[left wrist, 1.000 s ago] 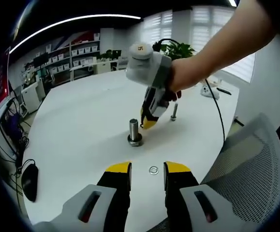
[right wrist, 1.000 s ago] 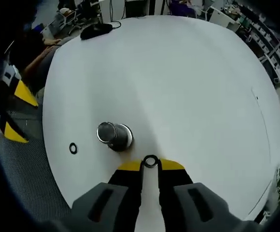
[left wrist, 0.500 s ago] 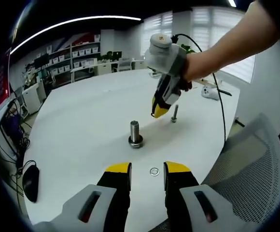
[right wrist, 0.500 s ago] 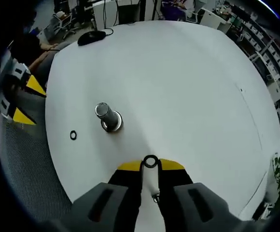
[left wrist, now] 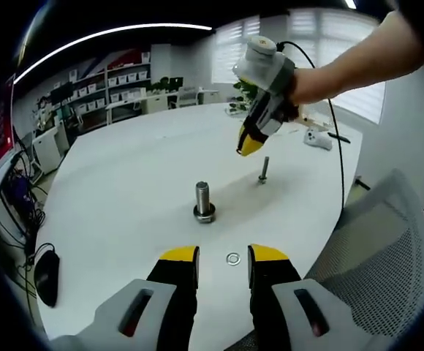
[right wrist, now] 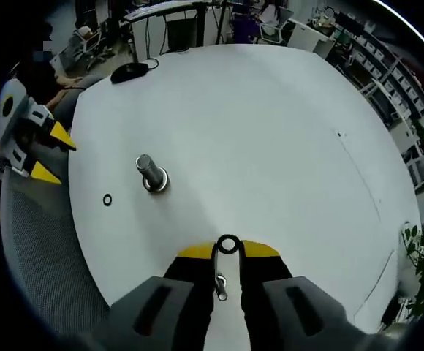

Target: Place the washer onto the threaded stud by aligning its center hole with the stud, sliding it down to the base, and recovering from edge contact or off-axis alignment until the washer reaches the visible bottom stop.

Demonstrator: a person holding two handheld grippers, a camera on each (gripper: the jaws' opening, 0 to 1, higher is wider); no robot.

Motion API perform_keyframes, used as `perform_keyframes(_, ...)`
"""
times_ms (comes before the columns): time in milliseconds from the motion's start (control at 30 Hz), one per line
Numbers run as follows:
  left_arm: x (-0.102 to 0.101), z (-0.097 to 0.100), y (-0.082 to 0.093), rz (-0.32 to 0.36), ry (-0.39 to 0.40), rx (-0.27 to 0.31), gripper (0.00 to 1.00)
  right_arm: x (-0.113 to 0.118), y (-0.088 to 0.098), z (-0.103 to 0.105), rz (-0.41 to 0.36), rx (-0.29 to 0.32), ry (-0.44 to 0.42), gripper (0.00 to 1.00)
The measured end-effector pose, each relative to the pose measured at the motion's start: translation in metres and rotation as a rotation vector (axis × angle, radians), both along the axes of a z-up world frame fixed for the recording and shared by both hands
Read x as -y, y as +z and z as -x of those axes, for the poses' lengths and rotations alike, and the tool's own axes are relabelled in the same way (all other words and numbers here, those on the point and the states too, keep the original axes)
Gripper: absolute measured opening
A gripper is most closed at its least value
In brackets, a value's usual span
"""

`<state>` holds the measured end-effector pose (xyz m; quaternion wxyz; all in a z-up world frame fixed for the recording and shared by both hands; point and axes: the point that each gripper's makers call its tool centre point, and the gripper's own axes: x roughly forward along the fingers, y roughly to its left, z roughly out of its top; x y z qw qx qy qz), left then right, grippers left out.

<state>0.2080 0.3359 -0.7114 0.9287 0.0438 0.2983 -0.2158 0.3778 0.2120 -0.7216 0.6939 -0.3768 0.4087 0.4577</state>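
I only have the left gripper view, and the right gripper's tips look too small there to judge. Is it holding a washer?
Observer: Yes. In the right gripper view the right gripper is shut on a washer, pinched at the fingertips with its hole facing the camera.
Operator: Is it lined up with the threaded stud?
Observer: No. The threaded stud sits well up and to the left of the jaws in that view, off their line.
Operator: So what is along its line?
Observer: The small bolt shows through the gap between the jaws, against the white table.
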Motion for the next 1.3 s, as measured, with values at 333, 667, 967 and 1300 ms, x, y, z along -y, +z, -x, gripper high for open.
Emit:
perform_keyframes(333,0.0,0.001,-0.002,-0.003,0.0,-0.007,0.24,0.027,0.006,0.003,0.027,0.015,0.016,0.14)
perform_keyframes(667,0.0,0.001,-0.003,-0.004,0.0,-0.01,0.24,0.044,-0.001,0.012,0.051,-0.017,0.035,0.14)
perform_keyframes(967,0.0,0.0,-0.004,-0.006,-0.001,-0.016,0.24,0.045,-0.009,0.019,0.061,-0.049,0.054,0.14)
perform_keyframes(1300,0.0,0.001,-0.006,-0.008,-0.002,-0.021,0.24,0.047,-0.017,0.02,0.071,-0.065,0.056,0.14)
